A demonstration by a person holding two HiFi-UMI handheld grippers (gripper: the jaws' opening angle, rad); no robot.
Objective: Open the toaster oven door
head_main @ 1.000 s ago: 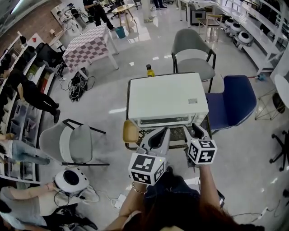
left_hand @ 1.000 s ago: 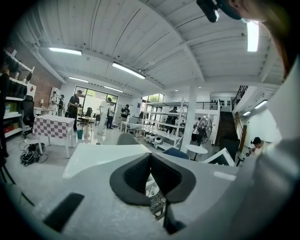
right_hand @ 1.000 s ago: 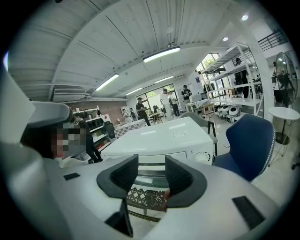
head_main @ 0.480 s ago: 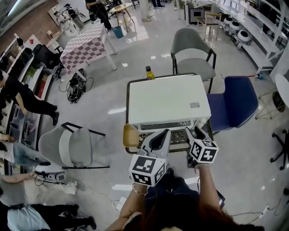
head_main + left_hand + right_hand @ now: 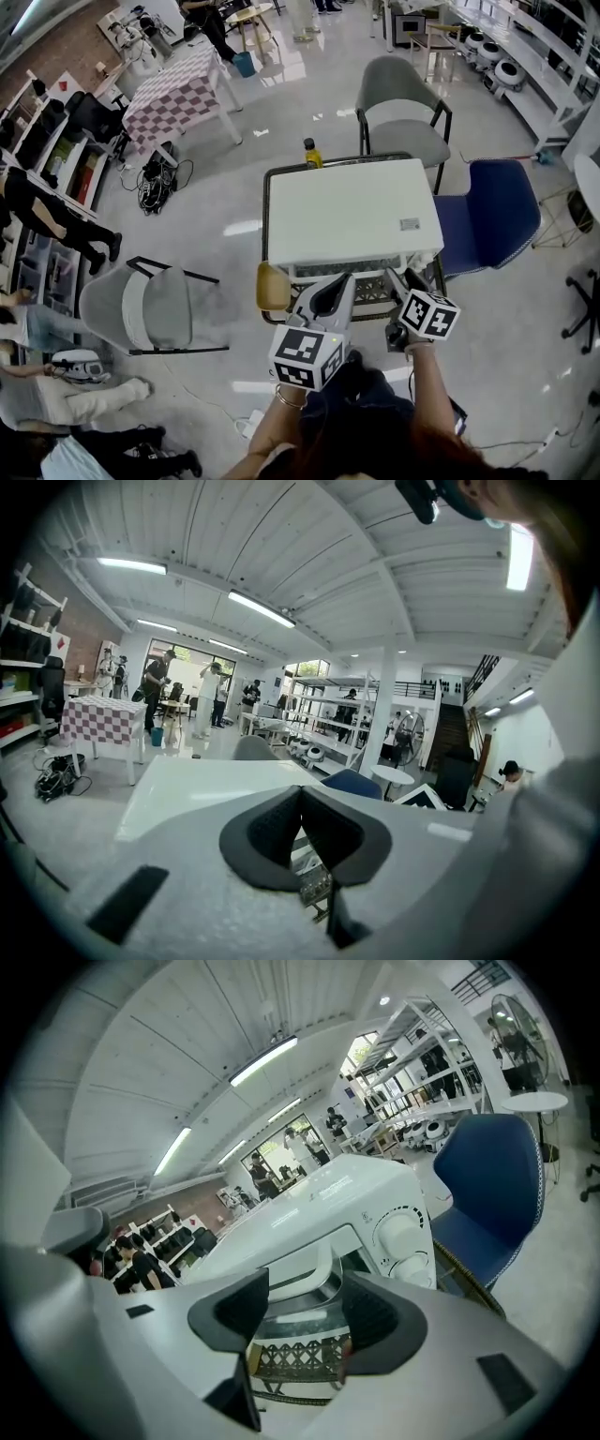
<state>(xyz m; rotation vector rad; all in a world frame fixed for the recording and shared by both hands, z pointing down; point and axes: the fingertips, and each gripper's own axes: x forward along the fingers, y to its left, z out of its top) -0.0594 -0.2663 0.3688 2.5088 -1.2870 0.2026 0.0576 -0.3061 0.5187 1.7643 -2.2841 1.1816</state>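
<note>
The right gripper (image 5: 302, 1314), its jaws just spread wide with nothing gripped, has sunk before the toaster oven (image 5: 328, 1194) on the woven worktop (image 5: 286, 1363). Its door (image 5: 298, 1288) seems tipped partly down, probably just released. The left gripper (image 5: 302, 808) hangs closed and empty.

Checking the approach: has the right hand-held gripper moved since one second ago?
Yes. The right hand-held gripper has rolled clockwise, seen from above, against the toaster oven's front edge; its jaws have just been opening, nothing between.
</note>
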